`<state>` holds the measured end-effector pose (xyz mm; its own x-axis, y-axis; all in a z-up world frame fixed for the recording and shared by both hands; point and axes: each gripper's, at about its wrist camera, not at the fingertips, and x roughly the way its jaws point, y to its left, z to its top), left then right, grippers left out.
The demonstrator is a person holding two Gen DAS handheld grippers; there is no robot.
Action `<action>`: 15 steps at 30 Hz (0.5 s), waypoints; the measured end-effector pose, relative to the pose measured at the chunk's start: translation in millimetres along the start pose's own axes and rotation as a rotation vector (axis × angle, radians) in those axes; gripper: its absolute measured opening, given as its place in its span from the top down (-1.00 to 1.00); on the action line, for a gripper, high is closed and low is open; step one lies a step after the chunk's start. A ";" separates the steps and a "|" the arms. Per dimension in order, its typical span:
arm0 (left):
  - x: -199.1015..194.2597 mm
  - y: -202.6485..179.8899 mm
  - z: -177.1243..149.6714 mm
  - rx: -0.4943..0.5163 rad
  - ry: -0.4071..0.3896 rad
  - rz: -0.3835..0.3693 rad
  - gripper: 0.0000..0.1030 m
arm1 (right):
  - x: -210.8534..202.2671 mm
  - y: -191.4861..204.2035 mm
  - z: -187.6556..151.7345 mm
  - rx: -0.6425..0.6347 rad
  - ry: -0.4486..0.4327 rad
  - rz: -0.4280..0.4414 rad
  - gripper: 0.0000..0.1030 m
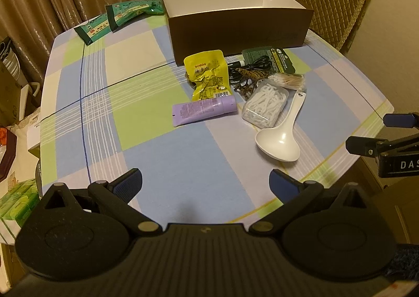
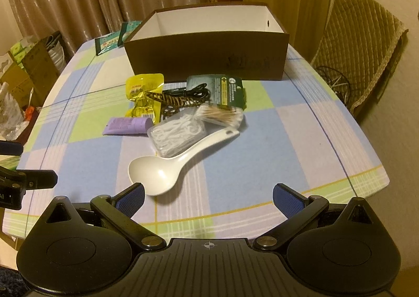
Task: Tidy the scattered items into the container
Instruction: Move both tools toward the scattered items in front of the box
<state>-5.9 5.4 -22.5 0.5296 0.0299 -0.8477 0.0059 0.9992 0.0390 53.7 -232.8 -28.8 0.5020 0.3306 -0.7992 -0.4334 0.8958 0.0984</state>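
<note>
**Grippers wide and empty; items loose in front of the box**

Your left gripper (image 1: 205, 184) hangs over the near part of the checked tablecloth (image 1: 78, 113) with its jaws spread wide and nothing between them. Your right gripper (image 2: 208, 198) stands the same way, wide and empty, just short of the white spoon (image 2: 167, 166), whose bowl lies nearest to you.

The brown box (image 2: 207, 58), white inside, sits open at the far side of the table. You can see nothing in the part of its interior that shows. The scattered items lie in a cluster just in front of it:

- yellow snack packet (image 1: 207, 75), crumpled
- purple tube (image 1: 204, 109), lying flat beside the packet
- clear case of white floss picks (image 1: 264, 104), touching the spoon handle
- cotton swabs (image 2: 220, 113) in a clear wrap
- black cable (image 2: 188, 92) on a dark green card (image 2: 225, 87)
- striped hair clip (image 2: 170, 99)

Two green packets (image 1: 117, 16) lie apart at the far left corner.
</note>
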 end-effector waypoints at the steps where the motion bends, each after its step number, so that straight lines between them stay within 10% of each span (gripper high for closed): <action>1: -0.2 -0.4 -0.3 0.000 0.001 0.000 -0.98 | 0.0 0.0 -0.2 0.000 0.001 0.000 -0.97; 15: -0.3 -3.1 -2.5 -0.007 0.007 0.007 -0.98 | 2.3 -2.4 -3.5 0.000 0.012 0.004 -0.97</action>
<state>-8.2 2.4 -23.7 0.5233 0.0375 -0.8513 -0.0039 0.9991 0.0416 53.3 -235.2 -33.0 0.4913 0.3309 -0.8057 -0.4354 0.8944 0.1018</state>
